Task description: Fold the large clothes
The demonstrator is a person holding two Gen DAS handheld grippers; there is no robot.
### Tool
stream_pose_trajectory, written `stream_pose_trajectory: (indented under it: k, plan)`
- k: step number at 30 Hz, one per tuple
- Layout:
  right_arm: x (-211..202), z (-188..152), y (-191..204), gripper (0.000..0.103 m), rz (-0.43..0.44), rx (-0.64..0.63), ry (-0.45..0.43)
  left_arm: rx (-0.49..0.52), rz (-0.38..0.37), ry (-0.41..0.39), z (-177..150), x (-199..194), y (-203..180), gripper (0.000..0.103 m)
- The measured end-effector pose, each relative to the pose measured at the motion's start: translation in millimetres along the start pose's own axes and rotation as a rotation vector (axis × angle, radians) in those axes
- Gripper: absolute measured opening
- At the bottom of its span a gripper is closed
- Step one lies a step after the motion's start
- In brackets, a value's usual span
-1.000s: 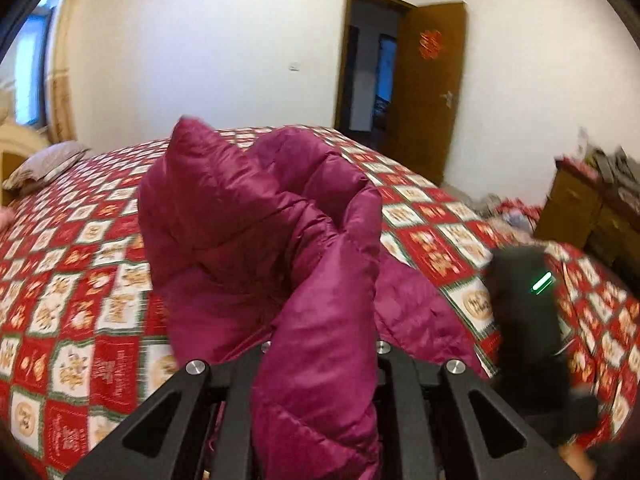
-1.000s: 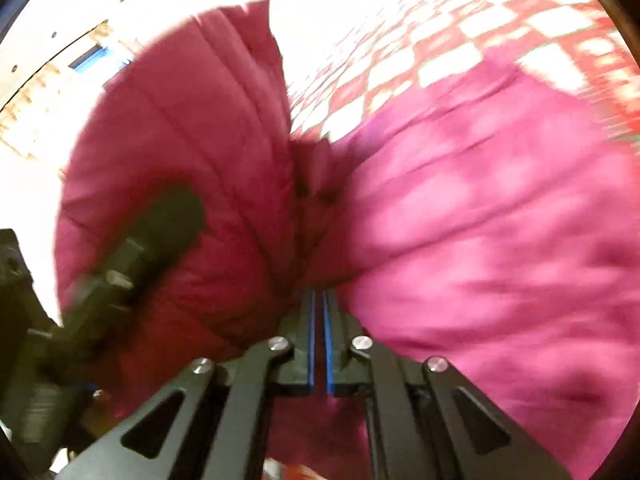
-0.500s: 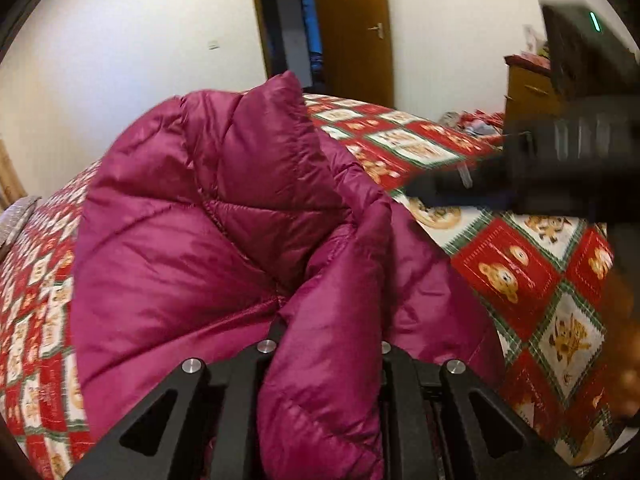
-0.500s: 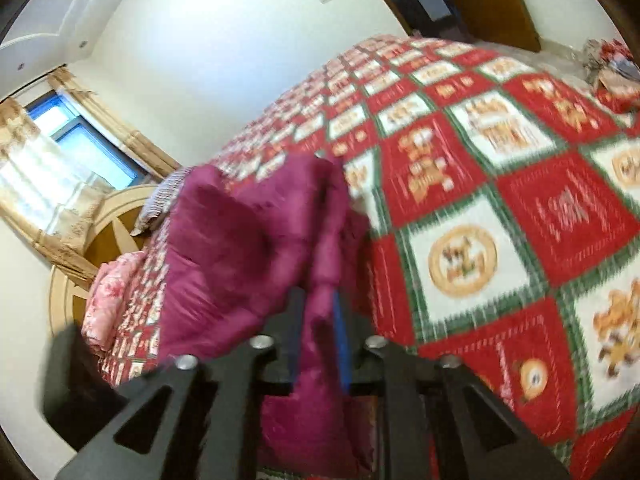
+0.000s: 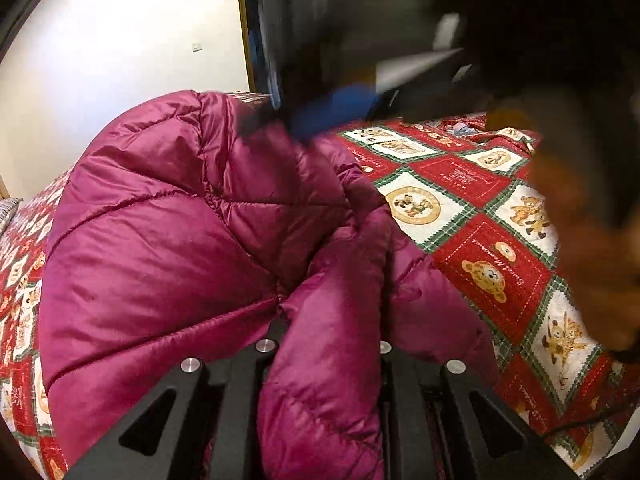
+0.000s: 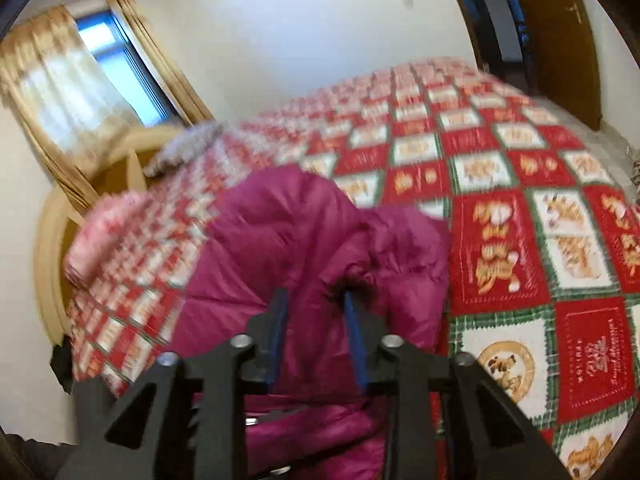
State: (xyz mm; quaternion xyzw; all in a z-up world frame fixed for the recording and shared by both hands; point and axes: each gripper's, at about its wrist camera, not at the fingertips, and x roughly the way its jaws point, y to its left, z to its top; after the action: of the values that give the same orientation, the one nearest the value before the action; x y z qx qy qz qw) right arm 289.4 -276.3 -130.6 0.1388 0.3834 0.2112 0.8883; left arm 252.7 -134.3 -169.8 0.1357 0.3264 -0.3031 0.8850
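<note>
A magenta quilted down jacket (image 5: 168, 248) lies bunched on the bed. My left gripper (image 5: 328, 320) is shut on a thick fold of it, which bulges up between the black fingers and hides the pads. My right gripper (image 6: 314, 296) hovers over the jacket (image 6: 280, 240) with its blue pads (image 6: 277, 336) apart and its jaws closing. The fabric lies behind the gap and neither pad presses on it, though the right pad's tip is close to a dark pucker. In the left wrist view the right gripper (image 5: 332, 110) is a dark blur over the jacket's top edge.
A red, white and green checked bedspread (image 6: 500, 248) with bear prints covers the bed. A pink pillow (image 6: 104, 232) and a curved wooden headboard (image 6: 48, 264) are at the left. A curtained window (image 6: 108, 64) and a brown door (image 6: 560, 40) stand behind. A hand (image 5: 580, 240) fills the left view's right side.
The right gripper let go of the jacket fold, spread its jaws and pulled back above the jacket. The left gripper sank toward the bed with its fold still clamped, then held still.
</note>
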Motion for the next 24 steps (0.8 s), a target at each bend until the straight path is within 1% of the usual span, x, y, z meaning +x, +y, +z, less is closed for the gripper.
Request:
stream_pose_trajectory:
  k: [2, 3, 5, 7, 8, 11, 13, 14, 16, 20, 22, 23, 24]
  plan:
    - [18, -6, -11, 0.020, -0.054, 0.010, 0.060, 0.005, 0.001, 0.007, 0, -6, 3, 0.017]
    - [25, -11, -18, 0.017, -0.059, 0.025, 0.079, 0.012, 0.004, 0.017, 0, -7, 3, 0.017]
    - [30, -19, -28, 0.015, -0.038, 0.067, 0.090, 0.031, 0.011, 0.037, 1, -10, 0, 0.019]
    - [31, -22, -33, 0.015, -0.025, 0.078, 0.090, 0.062, 0.019, 0.051, 1, -16, -4, 0.020]
    - [33, -25, -35, 0.015, -0.022, 0.076, 0.090, 0.086, 0.016, 0.049, 0, -23, -7, 0.021]
    - [33, -28, -42, 0.014, -0.005, 0.098, 0.094, 0.168, 0.010, 0.004, -6, -49, -14, 0.025]
    - [31, -28, -41, 0.014, 0.002, 0.094, 0.096, 0.218, 0.006, -0.018, -14, -67, -17, 0.025]
    - [30, -28, -40, 0.014, 0.003, 0.089, 0.097, 0.228, -0.008, -0.023, -17, -75, -16, 0.025]
    - [28, -29, -37, 0.014, 0.015, 0.078, 0.103, 0.221, -0.066, -0.015, -24, -88, -11, 0.025]
    - [24, -37, -32, 0.014, 0.029, 0.043, 0.102, 0.197, -0.136, 0.013, -17, -92, 1, 0.025]
    - [26, -36, -35, 0.014, 0.034, 0.065, 0.102, 0.214, -0.137, 0.014, -14, -90, -3, 0.025]
    - [27, -35, -37, 0.014, 0.039, 0.078, 0.102, 0.227, -0.136, 0.002, -14, -90, -8, 0.028]
    - [28, -35, -39, 0.014, 0.043, 0.086, 0.103, 0.238, -0.137, -0.014, -13, -90, -14, 0.035]
